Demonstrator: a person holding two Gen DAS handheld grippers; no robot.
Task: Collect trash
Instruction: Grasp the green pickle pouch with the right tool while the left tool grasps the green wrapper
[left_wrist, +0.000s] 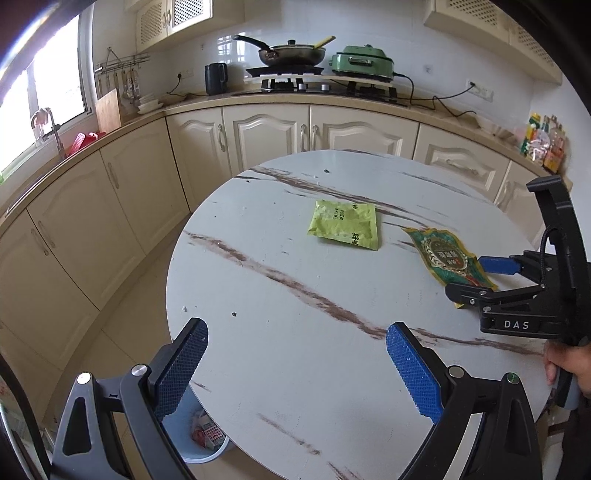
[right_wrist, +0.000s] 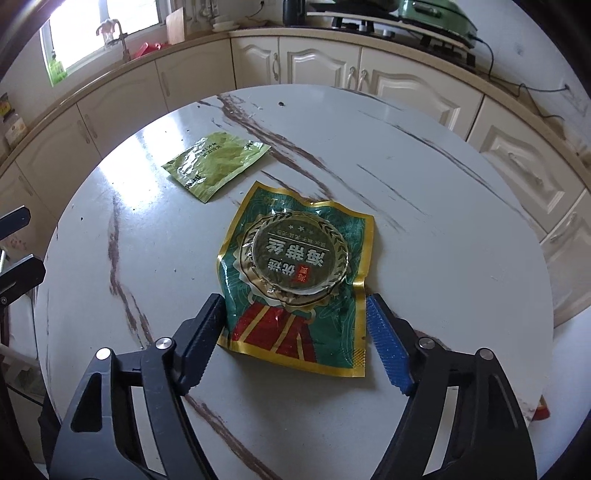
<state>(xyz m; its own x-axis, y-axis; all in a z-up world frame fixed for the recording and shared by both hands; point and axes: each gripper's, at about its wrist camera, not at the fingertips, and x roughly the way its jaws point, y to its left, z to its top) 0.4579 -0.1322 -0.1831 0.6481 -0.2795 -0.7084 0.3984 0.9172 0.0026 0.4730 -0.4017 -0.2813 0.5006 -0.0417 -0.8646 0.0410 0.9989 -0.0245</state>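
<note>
Right wrist view: our right gripper straddles the green-and-gold wrapper lying flat on the table, jaws unclenched. It looks light, crinkly, slippery; we'd pinch its near edge. Left gripper gapes empty.

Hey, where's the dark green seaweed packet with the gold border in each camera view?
Left wrist view: the dark green packet lies at the right on the table, with the right gripper at its near end.
Right wrist view: it lies centre frame, its near end between the open gripper's fingers.
Shared landmark: the light green packet beside it.
</note>
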